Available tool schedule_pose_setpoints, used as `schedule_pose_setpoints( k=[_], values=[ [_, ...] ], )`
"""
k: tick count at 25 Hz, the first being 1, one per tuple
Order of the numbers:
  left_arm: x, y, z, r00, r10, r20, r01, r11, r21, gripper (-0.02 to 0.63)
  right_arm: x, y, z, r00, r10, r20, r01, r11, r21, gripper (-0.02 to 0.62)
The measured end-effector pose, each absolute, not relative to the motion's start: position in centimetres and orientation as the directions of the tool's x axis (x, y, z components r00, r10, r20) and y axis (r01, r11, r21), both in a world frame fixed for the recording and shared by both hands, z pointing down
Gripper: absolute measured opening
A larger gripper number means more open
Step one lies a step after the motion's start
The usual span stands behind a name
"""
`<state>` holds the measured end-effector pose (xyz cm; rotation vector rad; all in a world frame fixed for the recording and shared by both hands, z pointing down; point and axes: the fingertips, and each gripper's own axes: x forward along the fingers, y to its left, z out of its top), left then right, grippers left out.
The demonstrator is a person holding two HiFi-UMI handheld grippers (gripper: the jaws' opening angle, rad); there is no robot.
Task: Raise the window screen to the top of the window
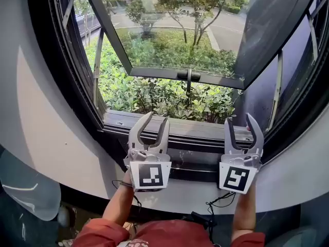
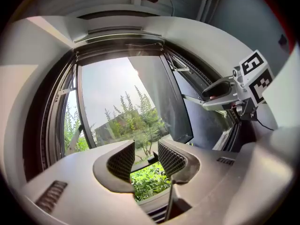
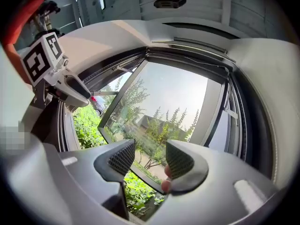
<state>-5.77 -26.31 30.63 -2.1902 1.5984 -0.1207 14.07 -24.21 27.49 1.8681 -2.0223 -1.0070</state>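
Over the sill rail [image 1: 190, 130]: left gripper [image 1: 157, 118] and right gripper [image 1: 239, 118] are hovering, jaws standing apart, nothing between them.
Window screen: not showing across the opening; probably lying low at that rail, unraised.
Risk: pulling unevenly would likely be tilting and jamming it; overreaching is risking a knock on the open sash [image 1: 175, 40].
Surroundings: curved white wall [image 1: 46, 127] is framing the window, shrubs [image 1: 154, 94] growing outside.

The left gripper [image 1: 157, 118] and the right gripper [image 1: 239, 119] sit side by side, apart, at the near edge of the window sill [image 1: 195, 130], the right one close to the sill's right end. Past the sill the window pane [image 1: 175, 30] swings outward, with its handle [image 1: 188, 76] on the bottom rail. Shrubs [image 1: 154, 94] lie below it, and trees [image 1: 191, 4] and a road [image 1: 229, 24] stand farther off.
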Motion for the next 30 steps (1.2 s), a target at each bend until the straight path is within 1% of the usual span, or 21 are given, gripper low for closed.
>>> schedule_pose_setpoints(
  k=[5,10,14,19,22,26,30],
  values=[
    [-5.6,-25.6,33.0,0.333,-0.929,-0.165,-0.906,-0.266,-0.331,0.146,14.2,-23.6,30.5,-0.185,-0.95,-0.253,-0.851,0.026,0.525,0.212],
    [-5.3,-24.2,35.4,0.337,-0.926,-0.168,-0.921,-0.287,-0.264,0.146,14.0,-22.1,33.1,-0.191,-0.949,-0.252,-0.906,0.072,0.418,0.212],
    [-4.9,-22.8,38.2,0.373,-0.92,-0.123,-0.905,-0.332,-0.266,0.146,13.9,-20.9,34.6,-0.182,-0.944,-0.274,-0.931,0.076,0.357,0.212],
    [-5.4,-21.8,40.4,0.351,-0.932,-0.095,-0.924,-0.328,-0.198,0.146,13.9,-20.0,37.4,-0.175,-0.956,-0.237,-0.951,0.101,0.294,0.212],
    [-5.8,-21.7,41.0,0.333,-0.936,-0.111,-0.936,-0.313,-0.164,0.146,13.2,-19.8,39.8,-0.196,-0.964,-0.18,-0.949,0.14,0.282,0.212],
    [-5.7,-21.3,41.9,0.338,-0.936,-0.096,-0.935,-0.322,-0.151,0.143,12.3,-19.7,41.1,-0.216,-0.965,-0.15,-0.945,0.168,0.28,0.212],
    [-5.3,-21.1,42.5,0.347,-0.934,-0.083,-0.929,-0.33,-0.165,0.119,11.9,-19.7,41.9,-0.233,-0.965,-0.122,-0.939,0.191,0.286,0.209]
  ],
)
